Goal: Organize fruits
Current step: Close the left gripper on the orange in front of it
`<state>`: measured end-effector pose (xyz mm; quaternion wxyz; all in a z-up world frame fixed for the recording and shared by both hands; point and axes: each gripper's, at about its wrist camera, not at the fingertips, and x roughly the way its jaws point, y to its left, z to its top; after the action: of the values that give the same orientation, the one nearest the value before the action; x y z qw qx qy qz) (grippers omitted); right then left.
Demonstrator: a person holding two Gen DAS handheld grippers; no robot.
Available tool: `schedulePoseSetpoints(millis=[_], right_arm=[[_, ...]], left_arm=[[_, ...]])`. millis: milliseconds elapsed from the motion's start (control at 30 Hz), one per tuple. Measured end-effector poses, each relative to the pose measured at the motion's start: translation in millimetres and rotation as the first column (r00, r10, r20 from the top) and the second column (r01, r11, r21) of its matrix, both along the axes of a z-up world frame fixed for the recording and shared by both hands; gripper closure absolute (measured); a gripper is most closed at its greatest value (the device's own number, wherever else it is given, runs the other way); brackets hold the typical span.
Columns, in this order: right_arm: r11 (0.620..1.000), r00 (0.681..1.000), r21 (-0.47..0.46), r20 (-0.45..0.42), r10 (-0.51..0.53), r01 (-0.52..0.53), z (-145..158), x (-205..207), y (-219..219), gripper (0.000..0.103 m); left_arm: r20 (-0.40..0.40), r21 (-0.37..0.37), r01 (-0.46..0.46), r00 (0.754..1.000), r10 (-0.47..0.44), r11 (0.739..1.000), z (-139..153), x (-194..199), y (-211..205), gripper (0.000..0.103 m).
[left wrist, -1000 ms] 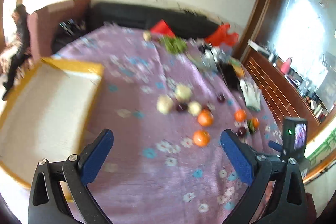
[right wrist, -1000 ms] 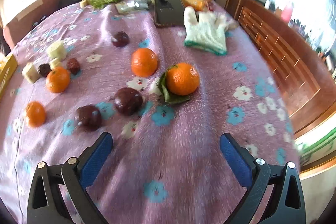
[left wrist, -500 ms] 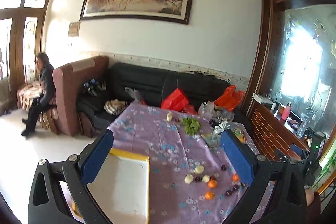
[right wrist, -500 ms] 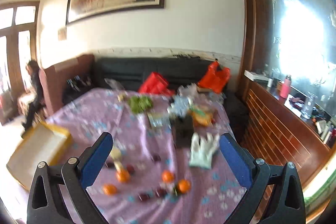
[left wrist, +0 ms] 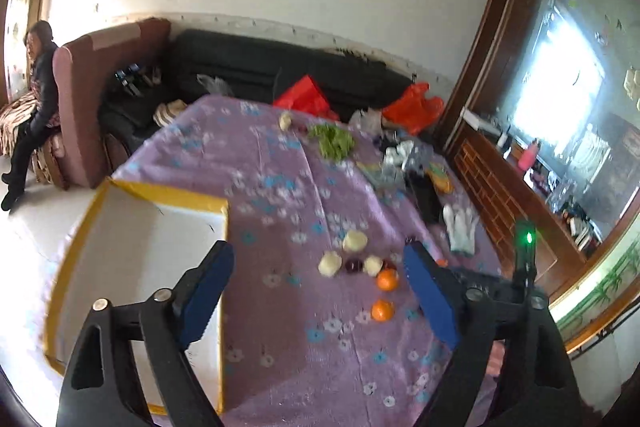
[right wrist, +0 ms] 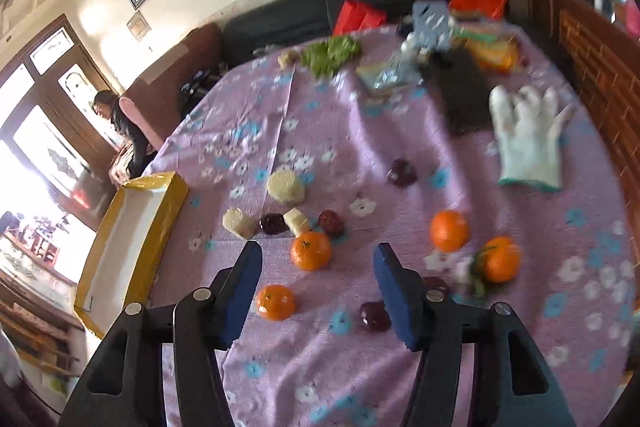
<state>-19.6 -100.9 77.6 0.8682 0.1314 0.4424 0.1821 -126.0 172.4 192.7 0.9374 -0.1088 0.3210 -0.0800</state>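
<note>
Several oranges, dark red fruits and pale fruit pieces lie on a purple flowered tablecloth [right wrist: 320, 115]. In the right wrist view an orange [right wrist: 311, 250] sits just beyond my open, empty right gripper [right wrist: 316, 263], another orange [right wrist: 275, 302] lies between the fingers, and a dark fruit [right wrist: 374, 315] rests by the right finger. My left gripper [left wrist: 318, 275] is open and empty, held above the table with the fruit cluster [left wrist: 354, 263] ahead. A yellow-rimmed white box [left wrist: 120, 187] lies at the left, also shown in the right wrist view [right wrist: 160, 183].
A white glove [right wrist: 528, 143], a black flat object [right wrist: 460, 87], green leaves [right wrist: 332, 53], packets and red bags crowd the table's far side. A dark sofa [left wrist: 280, 67] stands behind. A person [left wrist: 36, 83] sits at the left. Wooden shelving [left wrist: 500, 195] runs on the right.
Both grippers swung up to face the room half a second ago and now tilt back down over the table. Both stay open. No fruit has moved.
</note>
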Motion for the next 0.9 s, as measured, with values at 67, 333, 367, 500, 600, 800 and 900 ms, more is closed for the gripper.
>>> schedulePoseSetpoints(millis=[67,333,367,500,600,800,900], right_arm=[[1.0,0.999,-0.006,-0.026,0.024,-0.024,-15.1,15.8,12.8,0.04],[0.995,0.992,-0.032,-0.082,0.093,-0.096,-52.9,48.1,37.0,0.04],[0.994,0.991,-0.032,-0.087,0.104,-0.107,-55.8,48.7,38.9,0.04],[0.989,0.989,-0.051,-0.07,0.133,-0.137,-61.8,45.6,46.0,0.041],[0.987,0.986,-0.036,-0.073,0.151,-0.154,-62.8,45.5,45.3,0.061],[0.993,0.992,0.044,-0.069,0.11,-0.107,-58.1,38.3,23.4,0.061],[0.996,0.997,0.052,-0.039,0.068,-0.066,-48.2,31.8,8.7,0.061]], left_arm=[[-0.054,0.017,0.024,0.998,-0.023,1.0,-28.8,9.3,-13.0,0.021],[-0.164,0.091,0.139,0.979,-0.122,0.986,-94.6,38.2,-53.3,0.022],[-0.175,0.09,0.149,0.976,-0.132,0.985,-100.0,41.6,-56.2,0.024],[-0.221,0.086,0.183,0.962,-0.161,0.979,-119.9,53.0,-66.8,0.03],[-0.245,0.084,0.196,0.954,-0.17,0.977,-128.5,61.3,-73.3,0.03],[-0.268,0.069,0.271,0.932,-0.244,0.96,-142.5,80.1,-105.7,0.031],[-0.282,0.073,0.313,0.917,-0.281,0.947,-150.6,93.3,-126.5,0.031]])
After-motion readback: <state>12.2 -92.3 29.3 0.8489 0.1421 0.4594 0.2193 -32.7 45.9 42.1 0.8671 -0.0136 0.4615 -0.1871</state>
